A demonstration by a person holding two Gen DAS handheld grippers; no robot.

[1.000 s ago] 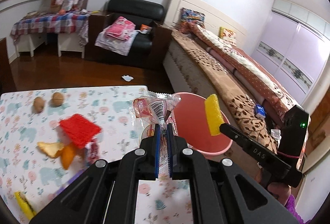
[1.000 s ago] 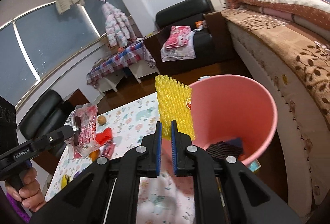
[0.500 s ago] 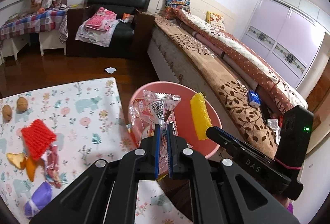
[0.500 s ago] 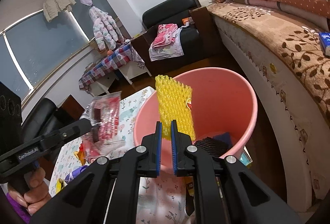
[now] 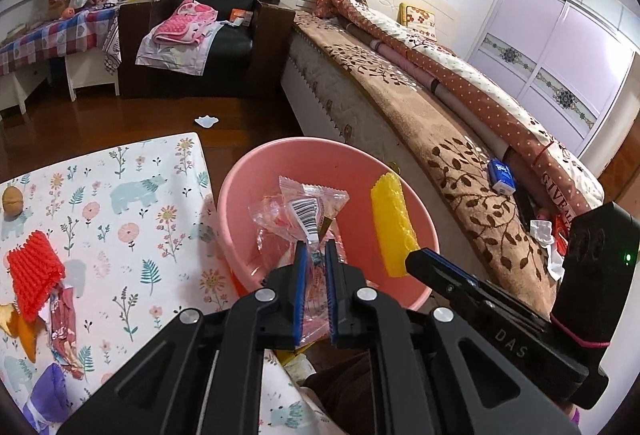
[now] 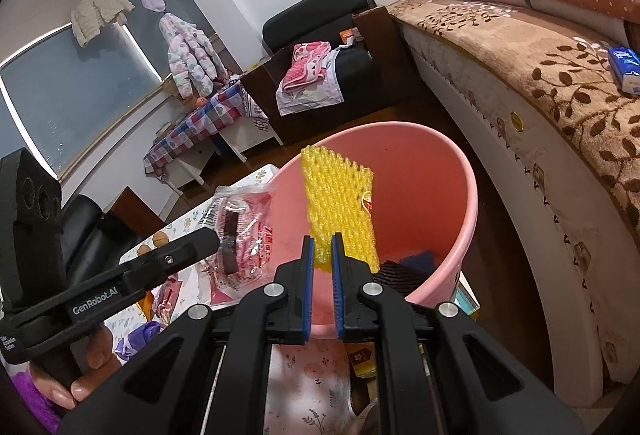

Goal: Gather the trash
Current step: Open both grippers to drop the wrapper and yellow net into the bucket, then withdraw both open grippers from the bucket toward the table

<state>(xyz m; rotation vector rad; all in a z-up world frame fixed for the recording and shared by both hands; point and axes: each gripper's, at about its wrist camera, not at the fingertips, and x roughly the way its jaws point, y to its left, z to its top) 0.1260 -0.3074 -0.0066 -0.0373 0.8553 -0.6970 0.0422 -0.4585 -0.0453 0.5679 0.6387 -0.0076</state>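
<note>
My left gripper point(image 5: 315, 255) is shut on a clear and pink snack wrapper point(image 5: 304, 211) and holds it over the pink bin point(image 5: 256, 171). My right gripper point(image 6: 321, 247) is shut on a yellow foam net point(image 6: 340, 211) and holds it over the same bin point(image 6: 448, 163). In the left wrist view the net point(image 5: 390, 223) stands over the bin's right side. In the right wrist view the wrapper point(image 6: 244, 235) hangs at the bin's left rim. Dark trash point(image 6: 404, 269) lies in the bin.
The patterned table point(image 5: 120, 203) holds a red foam net point(image 5: 34, 271), orange peel point(image 5: 26, 333), a red wrapper point(image 5: 66, 331), a purple piece point(image 5: 48, 399) and a walnut point(image 5: 14, 199). A bed point(image 5: 440, 123) runs along the right, close behind the bin.
Both grippers have moved forward, so the wrapper and the yellow net now hang over the bin's opening. Both grips have stayed shut.
</note>
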